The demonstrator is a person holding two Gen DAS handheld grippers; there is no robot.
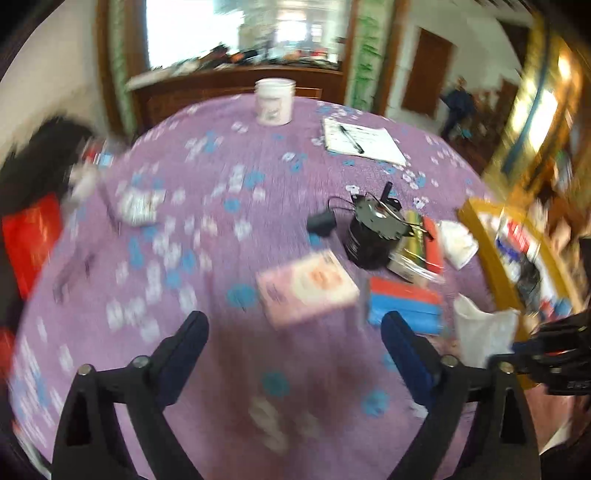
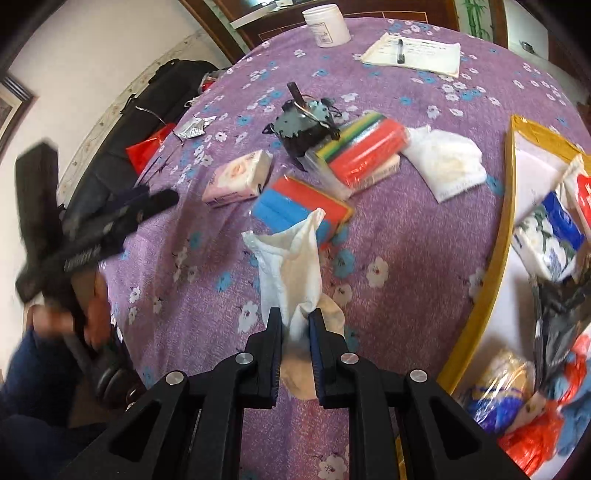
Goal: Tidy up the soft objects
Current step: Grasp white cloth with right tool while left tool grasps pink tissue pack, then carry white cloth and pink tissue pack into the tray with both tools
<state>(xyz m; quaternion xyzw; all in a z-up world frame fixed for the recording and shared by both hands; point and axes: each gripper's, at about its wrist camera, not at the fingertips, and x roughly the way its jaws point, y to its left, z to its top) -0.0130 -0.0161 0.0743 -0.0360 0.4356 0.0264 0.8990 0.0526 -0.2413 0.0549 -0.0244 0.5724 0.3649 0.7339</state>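
white cloth (image 2: 295, 266): crumpled, stained | right gripper (image 2: 295, 325): jaws clamped on it | left gripper (image 1: 293, 332): jaws wide, empty

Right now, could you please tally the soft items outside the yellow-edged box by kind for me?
White cloths: 2, held cloth, flat cloth
Sponge packs: 2, blue-red pack, striped pack
Tissue packs: 1, pink pack
Total: 5

On the table (image 2: 406, 236), the tissue pack (image 2: 238, 177) lies left of centre, sponge packs (image 2: 295, 206) right of it, the motor (image 2: 303, 125) above, the jar (image 2: 327, 24) at top.
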